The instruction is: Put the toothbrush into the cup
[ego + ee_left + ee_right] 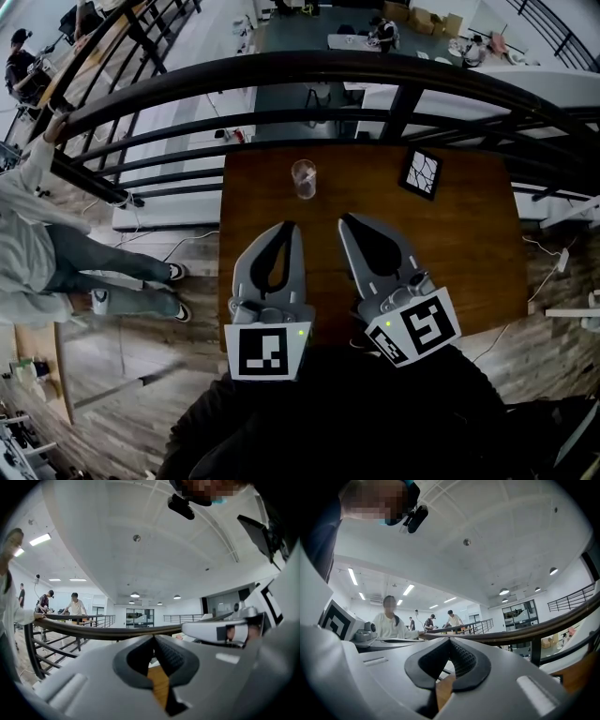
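Although the task names a toothbrush, none shows on the bare wood. Whether one sits inside the clear cup cannot be told, since the cup is small and see-through from above. The cup appears upright, near the far edge of the brown wooden table. A dark framed card with white branching lines lies to its right, well apart.

The left gripper and right gripper are side by side over the near half of the table, aimed toward the cup but well short of it. Both pairs of jaws are pressed together at the tips and grip nothing; only table wood shows through the gap behind the pads.

Judgement: closed, empty and held back from the cup, this reads as a neutral pose, either before starting or after finishing.

A black curved railing runs beyond the table.
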